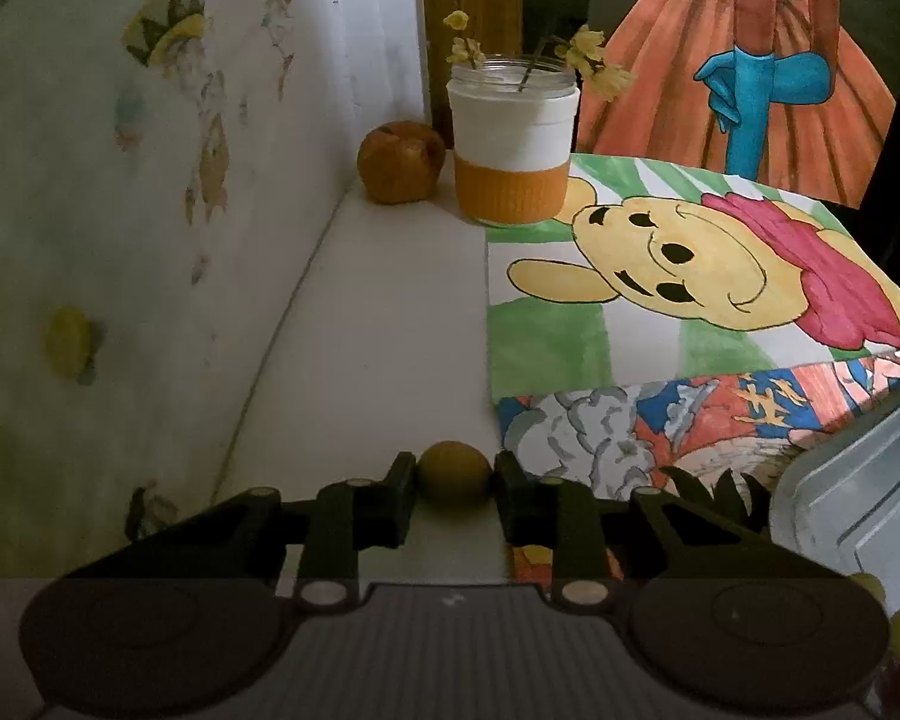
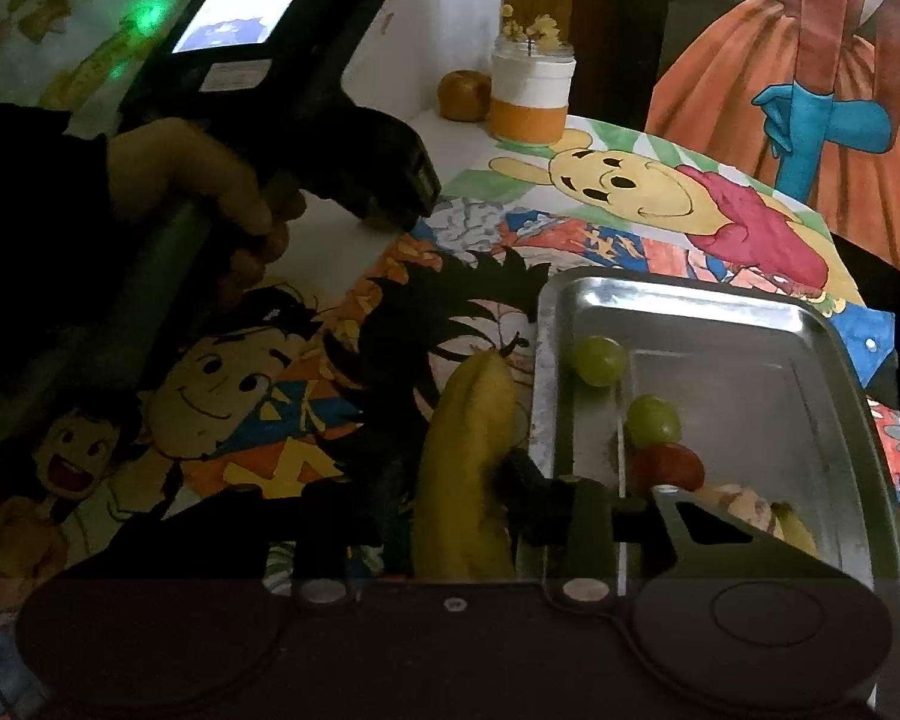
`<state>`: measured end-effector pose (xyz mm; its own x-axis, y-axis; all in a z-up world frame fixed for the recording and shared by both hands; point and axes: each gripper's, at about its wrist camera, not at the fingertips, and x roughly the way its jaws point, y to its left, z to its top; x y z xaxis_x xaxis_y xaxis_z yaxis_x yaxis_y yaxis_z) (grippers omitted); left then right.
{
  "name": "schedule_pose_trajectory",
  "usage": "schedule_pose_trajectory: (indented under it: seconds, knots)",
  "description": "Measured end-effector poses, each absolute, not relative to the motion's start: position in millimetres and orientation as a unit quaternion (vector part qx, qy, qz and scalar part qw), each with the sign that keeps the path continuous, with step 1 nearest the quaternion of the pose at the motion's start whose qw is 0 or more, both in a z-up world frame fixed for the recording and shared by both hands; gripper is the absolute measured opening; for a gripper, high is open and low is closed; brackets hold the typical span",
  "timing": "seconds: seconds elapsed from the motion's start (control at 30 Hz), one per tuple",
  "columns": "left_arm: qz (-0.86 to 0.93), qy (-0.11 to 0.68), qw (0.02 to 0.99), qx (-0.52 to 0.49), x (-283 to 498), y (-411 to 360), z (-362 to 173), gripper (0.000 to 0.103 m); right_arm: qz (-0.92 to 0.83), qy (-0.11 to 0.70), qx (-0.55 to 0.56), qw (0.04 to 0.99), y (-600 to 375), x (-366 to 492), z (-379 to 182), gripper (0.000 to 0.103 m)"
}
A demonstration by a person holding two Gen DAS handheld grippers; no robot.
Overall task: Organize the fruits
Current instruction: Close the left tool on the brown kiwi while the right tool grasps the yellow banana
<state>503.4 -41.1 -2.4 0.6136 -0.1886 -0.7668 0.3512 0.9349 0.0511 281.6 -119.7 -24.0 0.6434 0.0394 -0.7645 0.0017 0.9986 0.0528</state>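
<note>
Left claw pinching a small round yellow-green fruit at the bottom middle of its view, on the white tabletop just left of the drawing sheets. Right claw squeezed on a banana low in the middle of its view, right beside the left rim of the metal tray with two green grapes and a red fruit inside. Open white room up the left side toward the cup and brown fruit at the wall.
</note>
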Motion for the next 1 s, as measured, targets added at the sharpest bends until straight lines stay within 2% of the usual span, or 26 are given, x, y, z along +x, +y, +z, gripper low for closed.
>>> schedule_pose_trajectory:
  seconds: [0.5,1.0]
  knots:
    - [-0.166,0.415,0.889,0.102,476.8,-34.9,3.4,0.031,-0.004,0.435,-0.003,0.900,-112.5,294.4,-29.8,0.036]
    - [-0.173,0.414,0.887,0.109,466.2,-34.3,5.1,0.031,-0.014,0.429,0.038,0.903,-118.7,297.5,-31.4,0.034]
